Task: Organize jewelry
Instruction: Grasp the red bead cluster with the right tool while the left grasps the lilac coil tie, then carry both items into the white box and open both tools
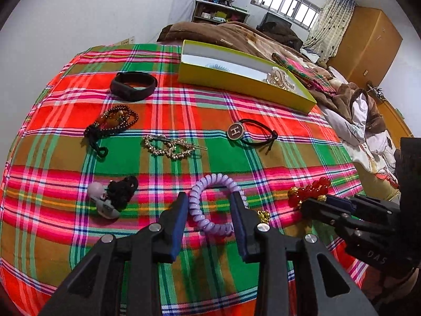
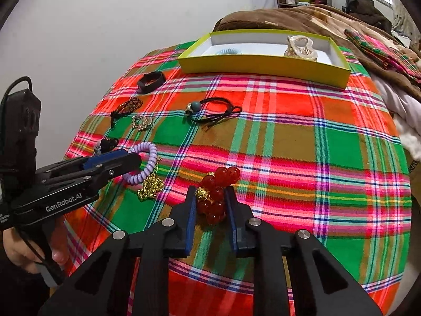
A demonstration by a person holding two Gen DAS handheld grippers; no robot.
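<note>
Since both your grippers look clamped, left gripper [image 1: 210,197] on the lilac spiral hair tie [image 1: 217,206], right gripper [image 2: 211,198] on the red bead bracelet [image 2: 217,194], lift straight, then head for the yellow box [image 2: 263,63] at twelve o'clock.

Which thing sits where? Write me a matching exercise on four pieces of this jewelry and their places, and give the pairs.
Things:
1. purple coil hair tie
2. red bead bracelet
3. black wristband
4. pearly gold hair clip

Places:
A. inside the yellow box
B. between the fingers of the left gripper
C. between the fingers of the right gripper
D. lying free on the plaid cloth, outside the box

Pairs: 1-B, 2-C, 3-D, 4-A
</note>
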